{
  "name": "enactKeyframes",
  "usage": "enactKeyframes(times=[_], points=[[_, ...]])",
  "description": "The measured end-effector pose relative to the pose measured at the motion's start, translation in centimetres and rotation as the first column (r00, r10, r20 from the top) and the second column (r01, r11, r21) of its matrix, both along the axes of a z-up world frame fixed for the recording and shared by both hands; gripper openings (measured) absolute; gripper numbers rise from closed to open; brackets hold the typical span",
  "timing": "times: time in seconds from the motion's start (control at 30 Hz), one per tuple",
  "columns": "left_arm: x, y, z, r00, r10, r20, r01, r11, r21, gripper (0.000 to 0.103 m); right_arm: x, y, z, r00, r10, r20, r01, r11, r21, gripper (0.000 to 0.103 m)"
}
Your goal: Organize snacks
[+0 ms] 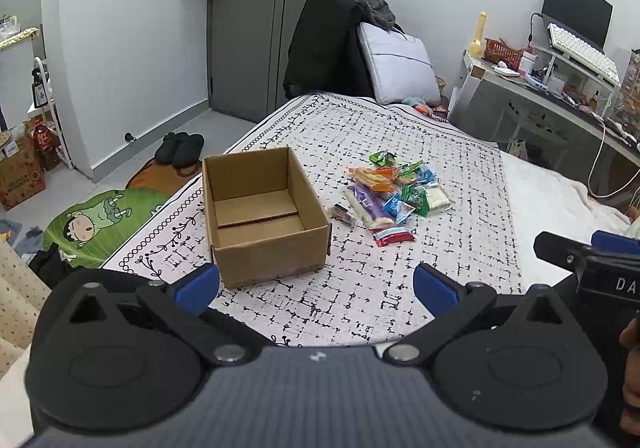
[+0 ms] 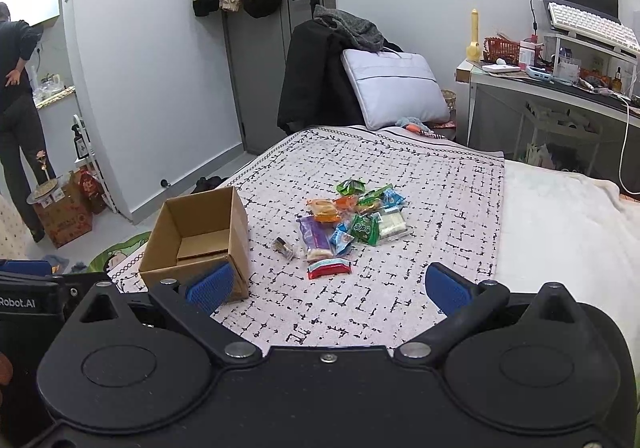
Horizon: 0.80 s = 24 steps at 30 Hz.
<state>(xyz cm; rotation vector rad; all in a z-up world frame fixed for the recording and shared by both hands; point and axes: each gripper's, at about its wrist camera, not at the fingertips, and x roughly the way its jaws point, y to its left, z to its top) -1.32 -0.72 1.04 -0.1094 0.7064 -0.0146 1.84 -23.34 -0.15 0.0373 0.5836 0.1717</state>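
Snack pile [image 2: 352, 221] lies on bed cover [image 2: 440, 207], just right of empty cardboard box [image 2: 200, 236].

Right gripper [image 2: 336, 288] spread wide, empty; red packet [image 2: 330, 268] dead ahead, long axis crosswise to fingers.

Left gripper [image 1: 316, 284] released too, facing box; right one likely nearer pile.

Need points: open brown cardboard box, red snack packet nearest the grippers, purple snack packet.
Open brown cardboard box [image 1: 264, 217]: left wrist view, inside floor.
Red snack packet [image 2: 329, 268]: right wrist view, middle of the wrapper.
Purple snack packet [image 1: 366, 203]: left wrist view, middle of the purple wrapper.
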Motion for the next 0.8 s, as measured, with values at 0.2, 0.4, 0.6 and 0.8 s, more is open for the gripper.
enactKeyframes(times=[0.2, 0.4, 0.6, 0.8], points=[[-0.1, 0.1, 0.1, 1.000, -0.001, 0.002, 0.001, 1.000, -0.004, 0.103, -0.1, 0.1, 0.1, 1.000, -0.003, 0.005, 0.003, 1.000, -0.003, 0.103], [-0.5, 0.4, 0.2, 1.000, -0.005, 0.009, 0.005, 1.000, -0.014, 0.103, -0.3, 0.2, 0.2, 1.000, -0.001, 0.011, 0.001, 1.000, -0.006, 0.103], [-0.9, 0.7, 0.4, 1.000, 0.003, 0.020, -0.003, 1.000, -0.023, 0.103, -0.5, 0.6, 0.5, 1.000, 0.004, 0.019, -0.004, 1.000, -0.015, 0.103], [-1.1, 0.9, 0.6, 1.000, 0.004, 0.028, -0.003, 0.999, -0.036, 0.103, -0.9, 0.9, 0.6, 0.999, 0.012, 0.031, -0.011, 1.000, -0.024, 0.103]])
